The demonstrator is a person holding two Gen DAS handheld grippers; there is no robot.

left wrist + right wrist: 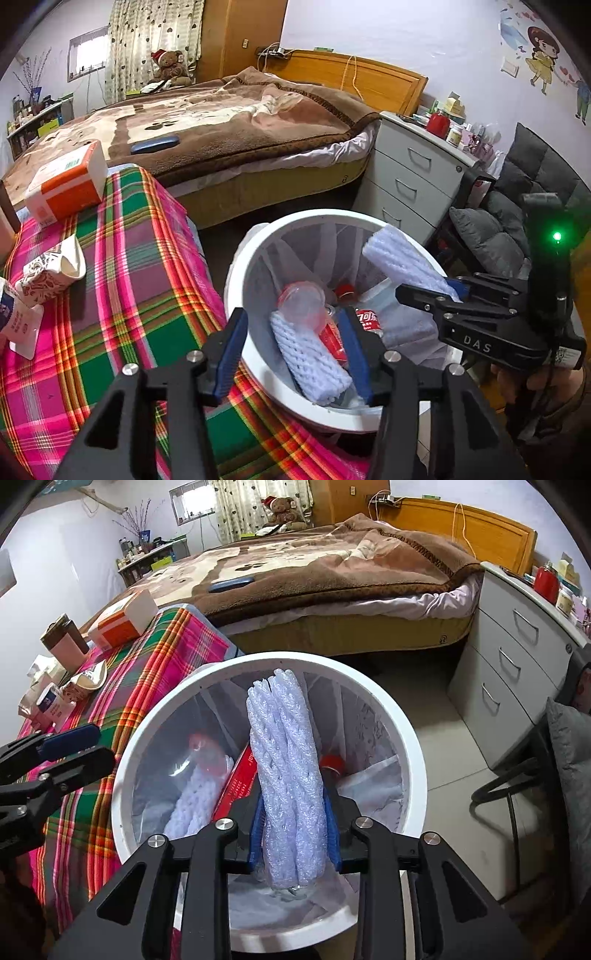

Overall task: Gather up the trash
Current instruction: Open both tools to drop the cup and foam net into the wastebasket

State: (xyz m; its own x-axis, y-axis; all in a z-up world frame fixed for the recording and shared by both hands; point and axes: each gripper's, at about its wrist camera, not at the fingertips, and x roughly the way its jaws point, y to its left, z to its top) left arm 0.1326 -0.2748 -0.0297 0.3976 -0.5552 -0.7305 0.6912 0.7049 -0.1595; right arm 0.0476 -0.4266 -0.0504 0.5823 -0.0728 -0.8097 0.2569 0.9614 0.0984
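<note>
Above the white trash bin (373, 698), the right gripper (293, 834) holds a white foam net sleeve (286, 760), its blue fingers (257, 825) pressed against both sides of the sleeve's near end. Long axis of the sleeve runs straight forward along the fingers, far end pointing toward the bin's far rim and standing over the bin's open mouth. From the left wrist view the same sleeve (402, 258) projects from the right gripper (452, 291) up and leftward over the bin (236, 280), clear of the contents below.

Left gripper (291, 350): fingers (231, 347) wide apart, nothing between them, positioned at the near rim of the bin where it meets the table edge.

Bin contents, resting on a clear liner: a second foam net sleeve (308, 354) lying with its long axis slanted from the upper left to the lower right, a clear plastic cup (301, 299) touching its upper end, and a red-labelled bottle (365, 317) beside it.

Table (122, 280), covered in a plaid cloth, stands just left of the bin. On it: an orange and white box (66, 184) at the far end, a crumpled paper carton (51, 269) nearer, mouth open toward the right, and a small white carton (18, 321) at the left edge
</note>
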